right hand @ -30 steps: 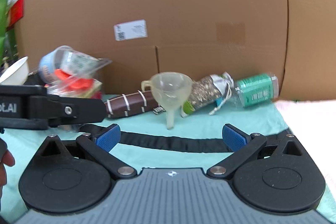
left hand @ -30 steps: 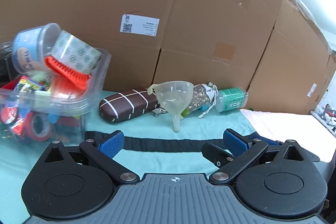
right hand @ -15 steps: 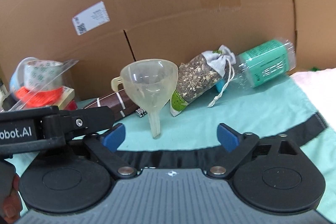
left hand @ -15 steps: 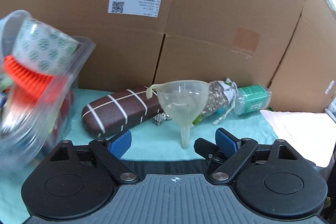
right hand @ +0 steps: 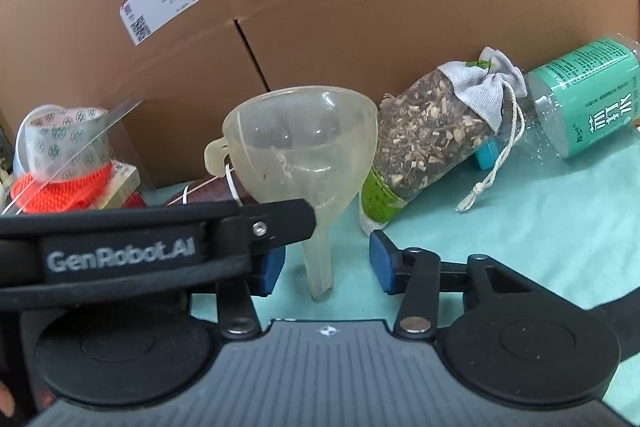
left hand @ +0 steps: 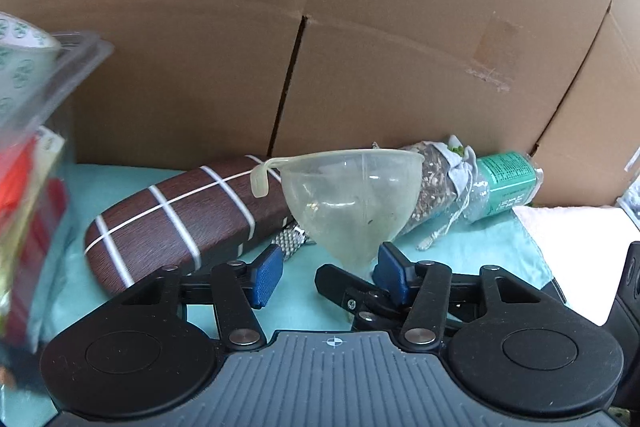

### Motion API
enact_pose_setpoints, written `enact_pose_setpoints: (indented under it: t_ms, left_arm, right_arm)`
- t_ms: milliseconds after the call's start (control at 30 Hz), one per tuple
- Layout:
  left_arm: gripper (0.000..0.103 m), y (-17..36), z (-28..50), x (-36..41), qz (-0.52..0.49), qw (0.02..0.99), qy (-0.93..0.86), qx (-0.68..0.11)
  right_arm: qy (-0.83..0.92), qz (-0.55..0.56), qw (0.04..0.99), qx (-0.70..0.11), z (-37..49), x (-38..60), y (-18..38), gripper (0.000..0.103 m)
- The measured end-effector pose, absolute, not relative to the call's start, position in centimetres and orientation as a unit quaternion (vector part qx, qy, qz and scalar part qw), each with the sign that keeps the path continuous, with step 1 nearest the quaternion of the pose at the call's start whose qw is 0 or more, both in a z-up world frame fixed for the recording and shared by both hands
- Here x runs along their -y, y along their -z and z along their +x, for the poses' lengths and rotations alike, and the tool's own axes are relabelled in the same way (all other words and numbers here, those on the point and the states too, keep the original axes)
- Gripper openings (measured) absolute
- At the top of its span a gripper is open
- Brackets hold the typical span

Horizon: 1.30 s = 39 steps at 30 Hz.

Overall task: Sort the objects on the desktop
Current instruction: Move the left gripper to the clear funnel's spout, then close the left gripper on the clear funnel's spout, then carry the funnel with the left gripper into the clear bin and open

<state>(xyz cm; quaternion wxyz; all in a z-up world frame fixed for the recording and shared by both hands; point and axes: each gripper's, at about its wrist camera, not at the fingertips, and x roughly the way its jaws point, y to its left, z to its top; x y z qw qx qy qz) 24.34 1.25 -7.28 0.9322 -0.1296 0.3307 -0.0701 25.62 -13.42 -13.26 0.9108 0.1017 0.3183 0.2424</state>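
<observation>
A clear plastic funnel (left hand: 352, 203) stands spout down on the teal cloth, also in the right wrist view (right hand: 304, 163). My left gripper (left hand: 326, 273) is open, its blue pads either side of the funnel's lower cone, apart from it. My right gripper (right hand: 324, 263) is open around the funnel's spout. The left gripper's finger (right hand: 160, 235) crosses in front of the right one. A brown glasses case (left hand: 180, 223) lies left of the funnel. A herb sachet (right hand: 432, 131) and a green-label bottle (right hand: 588, 99) lie to its right.
A clear bin (left hand: 36, 131) crammed with tape rolls and an orange brush stands at the left, also in the right wrist view (right hand: 68, 155). Cardboard boxes (left hand: 360, 27) wall off the back. A white cloth (left hand: 576, 247) lies at the right.
Both grippers have moved forward to the funnel, which now sits between their fingers. The bin has slid to the left edge of the left view.
</observation>
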Motion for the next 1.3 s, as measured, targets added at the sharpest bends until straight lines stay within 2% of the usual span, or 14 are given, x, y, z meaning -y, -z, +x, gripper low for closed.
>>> enact_pose_setpoints:
  t_ms: [100, 133, 167, 233, 667, 1300]
  left_arm:
    - [0.066, 7.9, 25.2, -1.3, -0.140, 0.928, 0.076, -0.336]
    - [0.062, 8.1, 25.4, -1.3, -0.147, 0.926, 0.078, -0.338]
    - [0.049, 8.4, 25.5, -1.4, -0.154, 0.924, 0.082, -0.340]
    - [0.038, 8.8, 25.8, -1.4, -0.167, 0.920, 0.093, -0.342]
    - [0.027, 8.3, 24.2, -0.6, -0.136, 0.933, 0.096, -0.319]
    - [0.026, 8.0, 7.0, -1.8, -0.185, 0.922, 0.104, -0.323]
  right_arm:
    - [-0.243, 0.097, 0.911, -0.319, 25.7, 13.3, 13.3, 0.050]
    - [-0.242, 0.096, 0.911, -0.319, 25.6, 13.2, 13.4, 0.041]
    - [-0.246, 0.096, 0.909, -0.322, 25.6, 13.2, 13.5, 0.026]
    - [-0.255, 0.099, 0.905, -0.327, 25.9, 13.3, 13.7, 0.018]
    - [-0.241, 0.056, 0.920, -0.304, 23.4, 12.8, 12.9, 0.017]
    - [-0.283, 0.051, 0.911, -0.296, 5.4, 13.3, 11.6, 0.017]
